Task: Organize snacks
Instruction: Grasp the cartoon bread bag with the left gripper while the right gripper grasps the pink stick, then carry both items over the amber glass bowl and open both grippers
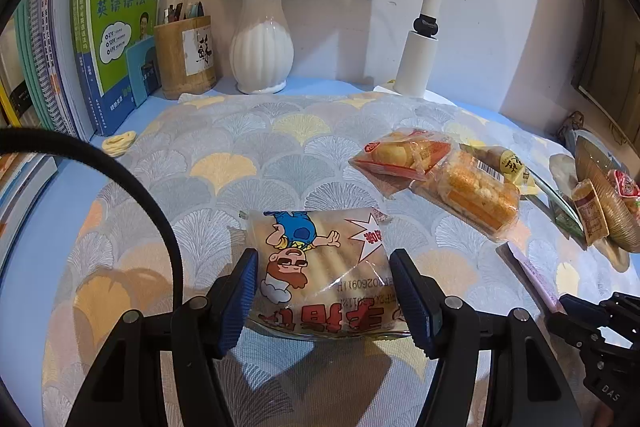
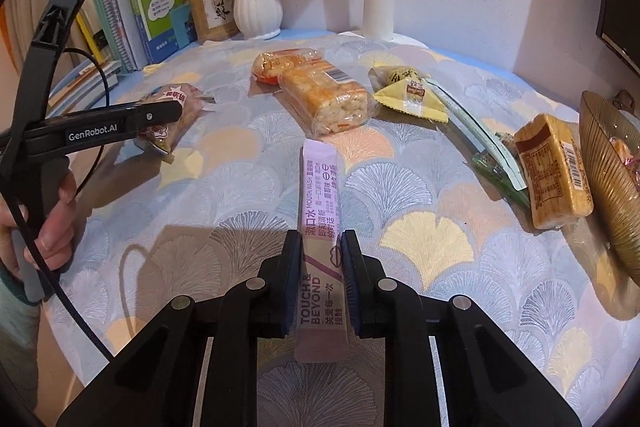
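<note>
Cartoon-printed bread pack [image 1: 320, 267] flat, near tablecloth's front edge. Pink mouthwash sachet [image 2: 318, 223] lengthwise, mid-front. Orange cake packs [image 2: 320, 91] centre-back. Brown cake pack [image 2: 552, 171] leaning on basket [image 2: 608, 179], right edge.

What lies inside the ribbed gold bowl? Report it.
The ribbed gold bowl holds a red-and-pink wrapped snack near its rim; the rest of its inside runs out of frame.
</note>
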